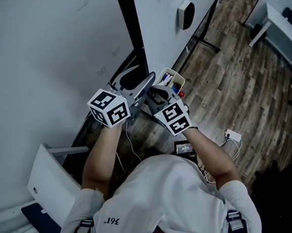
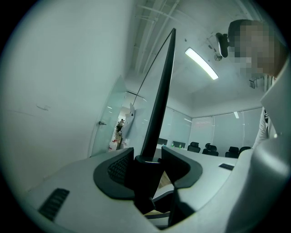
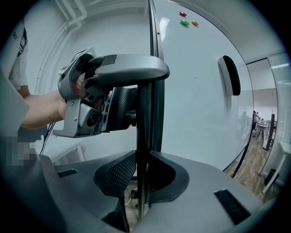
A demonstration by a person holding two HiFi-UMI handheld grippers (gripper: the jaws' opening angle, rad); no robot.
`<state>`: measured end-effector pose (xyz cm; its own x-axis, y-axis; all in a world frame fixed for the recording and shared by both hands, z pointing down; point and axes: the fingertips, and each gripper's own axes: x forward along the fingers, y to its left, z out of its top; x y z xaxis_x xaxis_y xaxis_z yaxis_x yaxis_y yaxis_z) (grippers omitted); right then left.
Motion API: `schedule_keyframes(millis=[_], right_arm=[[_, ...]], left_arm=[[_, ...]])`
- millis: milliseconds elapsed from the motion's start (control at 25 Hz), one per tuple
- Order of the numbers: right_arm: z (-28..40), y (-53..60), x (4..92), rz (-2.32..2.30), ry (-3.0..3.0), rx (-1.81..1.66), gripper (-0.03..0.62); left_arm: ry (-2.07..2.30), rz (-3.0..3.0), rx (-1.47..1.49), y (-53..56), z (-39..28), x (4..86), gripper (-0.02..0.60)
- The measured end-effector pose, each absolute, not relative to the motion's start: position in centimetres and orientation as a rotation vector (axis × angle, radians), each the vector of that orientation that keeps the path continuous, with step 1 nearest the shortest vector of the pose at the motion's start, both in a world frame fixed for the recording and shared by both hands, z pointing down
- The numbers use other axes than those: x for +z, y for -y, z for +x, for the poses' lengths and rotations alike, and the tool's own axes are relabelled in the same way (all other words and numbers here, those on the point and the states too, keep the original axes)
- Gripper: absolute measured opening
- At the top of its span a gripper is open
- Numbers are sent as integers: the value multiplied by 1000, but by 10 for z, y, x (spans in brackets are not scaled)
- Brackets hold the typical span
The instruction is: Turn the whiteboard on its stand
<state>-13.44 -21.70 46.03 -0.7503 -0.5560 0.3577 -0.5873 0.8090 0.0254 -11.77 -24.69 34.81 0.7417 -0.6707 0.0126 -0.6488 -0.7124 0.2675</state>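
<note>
The whiteboard (image 1: 161, 33) stands on its stand (image 1: 206, 42) directly ahead of the person, turned so that its black side frame (image 1: 135, 34) faces them edge-on. Both grippers grasp that frame, probably because the thin border gives a firm hold for swinging the panel around. The left gripper (image 2: 146, 168) has its pads closed against the frame. Just below it on the same edge, the right gripper (image 3: 142, 168) is clamped the same way, its jaws only narrowly parted by the frame's thickness. On the board face are a black eraser (image 3: 229, 75) and small red, green and orange magnets (image 3: 184, 22). No brand is legible; small print on the white shirt (image 1: 110, 220) looks like digits, but I cannot read them reliably.
</note>
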Motion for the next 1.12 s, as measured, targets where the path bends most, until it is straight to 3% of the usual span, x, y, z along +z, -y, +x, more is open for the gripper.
schedule_keyframes(millis=[1120], right_arm=[[-112, 272, 467, 913, 2594, 84, 106]], left_arm=[[1023, 2689, -125, 298, -98, 351, 193]])
